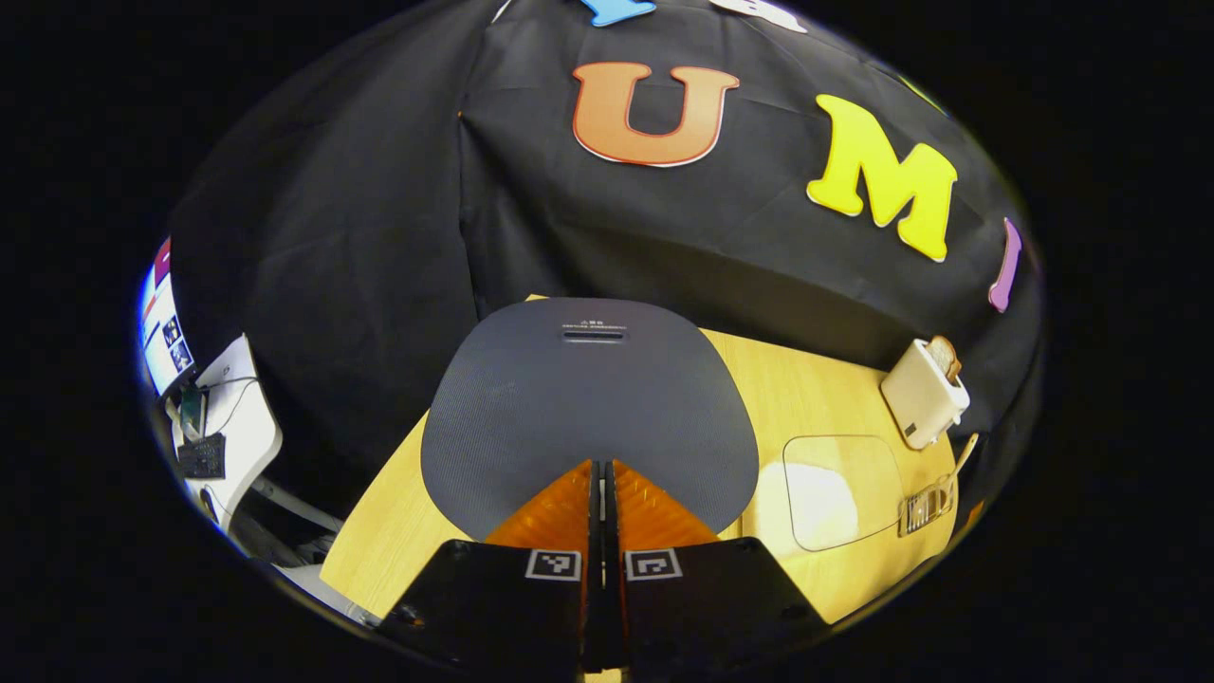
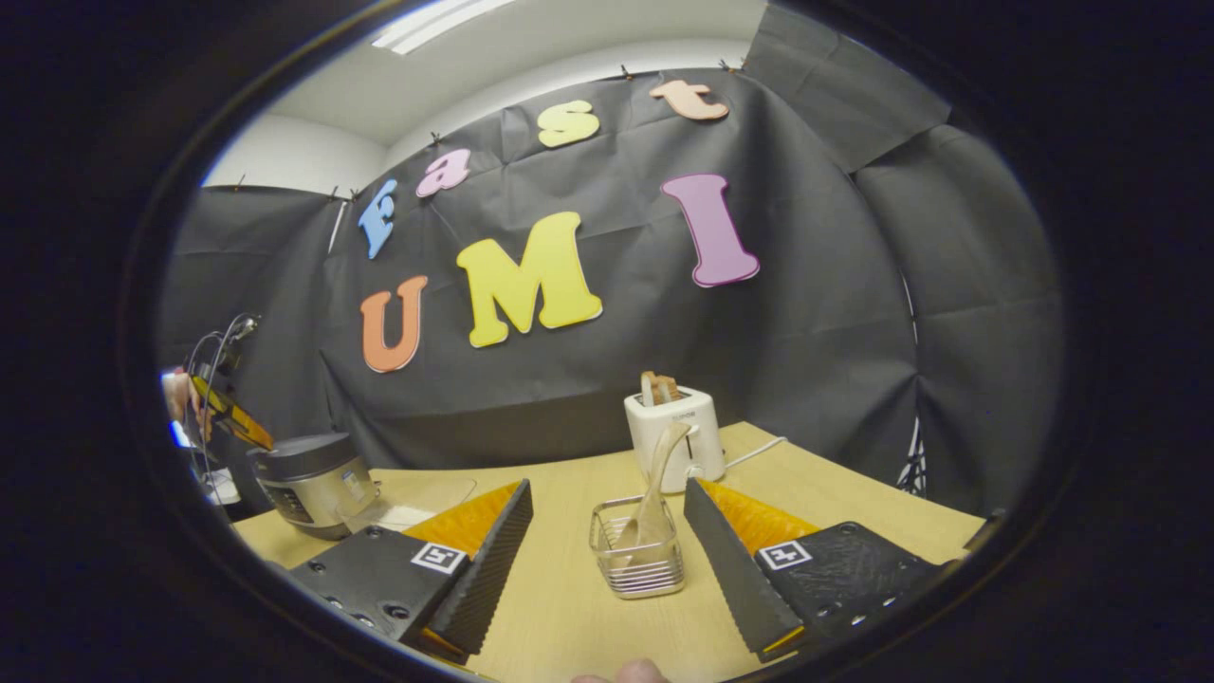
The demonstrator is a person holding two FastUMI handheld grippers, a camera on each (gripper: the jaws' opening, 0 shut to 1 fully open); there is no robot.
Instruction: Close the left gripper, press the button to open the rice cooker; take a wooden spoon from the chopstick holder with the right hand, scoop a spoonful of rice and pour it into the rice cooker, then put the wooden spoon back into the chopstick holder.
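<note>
While the left tongs [image 1: 601, 503] sit pinched closed over the rice cooker [image 1: 588, 408] lid mid-frame, the right tongs [image 2: 607, 541] gape wide around the chopstick holder [image 2: 637, 548] with its wooden spoon [image 2: 656, 493] at lower centre, so a crooked press could probably miss the button.

Rice cooker [image 1: 588, 408] lid shut (dark, textured), wooden spoon [image 2: 654, 493] leaning upright in wire chopstick holder [image 2: 637, 550]

1 cooker [image 1: 588, 408], 1 toaster [image 2: 675, 434], 1 spoon [image 2: 656, 498]
</note>
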